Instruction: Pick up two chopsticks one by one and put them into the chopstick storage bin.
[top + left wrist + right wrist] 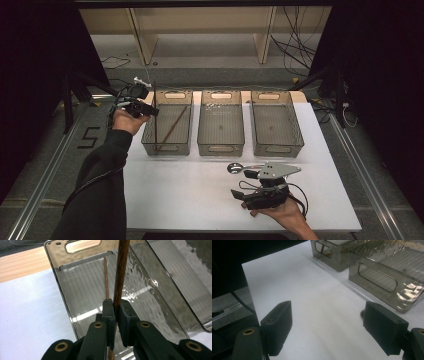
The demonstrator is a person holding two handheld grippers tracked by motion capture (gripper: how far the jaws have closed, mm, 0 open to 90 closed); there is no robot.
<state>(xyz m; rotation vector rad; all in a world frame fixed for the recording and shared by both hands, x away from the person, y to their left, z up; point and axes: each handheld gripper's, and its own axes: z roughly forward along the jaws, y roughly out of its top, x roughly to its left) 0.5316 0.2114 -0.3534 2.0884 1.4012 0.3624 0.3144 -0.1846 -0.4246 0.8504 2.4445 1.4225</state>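
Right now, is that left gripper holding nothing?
No: the left gripper is shut on a brown chopstick that stands up over the left bin.

Two smoky bins, middle [221, 122] and right [276, 124], beside a spoon [234, 168].

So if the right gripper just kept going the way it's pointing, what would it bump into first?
Probably the middle bin. The right gripper, fingers apart, points across bare white table toward its near wall; depth is hard to judge, and a spoon lies close to the fingers.
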